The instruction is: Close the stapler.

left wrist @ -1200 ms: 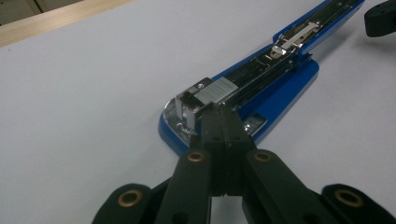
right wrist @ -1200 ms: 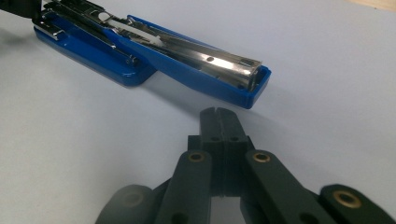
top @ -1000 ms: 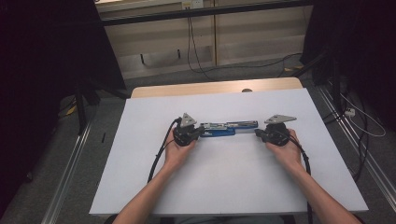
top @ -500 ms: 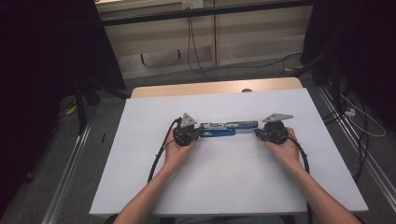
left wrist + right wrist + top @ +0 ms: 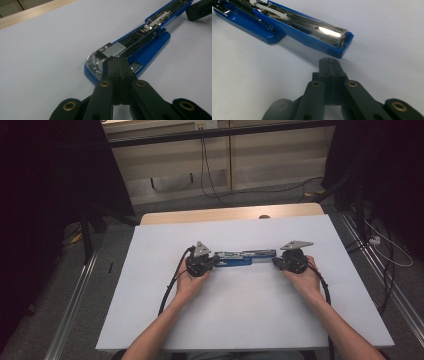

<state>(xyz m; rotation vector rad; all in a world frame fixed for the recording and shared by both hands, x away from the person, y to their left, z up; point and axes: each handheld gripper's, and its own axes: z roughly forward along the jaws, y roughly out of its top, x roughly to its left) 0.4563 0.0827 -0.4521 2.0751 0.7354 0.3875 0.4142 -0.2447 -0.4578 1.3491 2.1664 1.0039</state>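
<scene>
Cables [image 5: 215,175] trail over the floor beyond the white bench [image 5: 150,320], well clear of the blue stapler [image 5: 240,258] lying swung open between the 2 grippers. Left gripper [image 5: 117,62] touches its metal end, jaws pressed together; right gripper [image 5: 329,63], likewise closed empty, stops just short.

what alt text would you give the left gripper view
A blue metal stapler, swung open flat with its chrome staple track exposed, lies on a white table surface. The shut black left claw reaches its near end, tips at the grey staple block; contact is unclear.
</scene>
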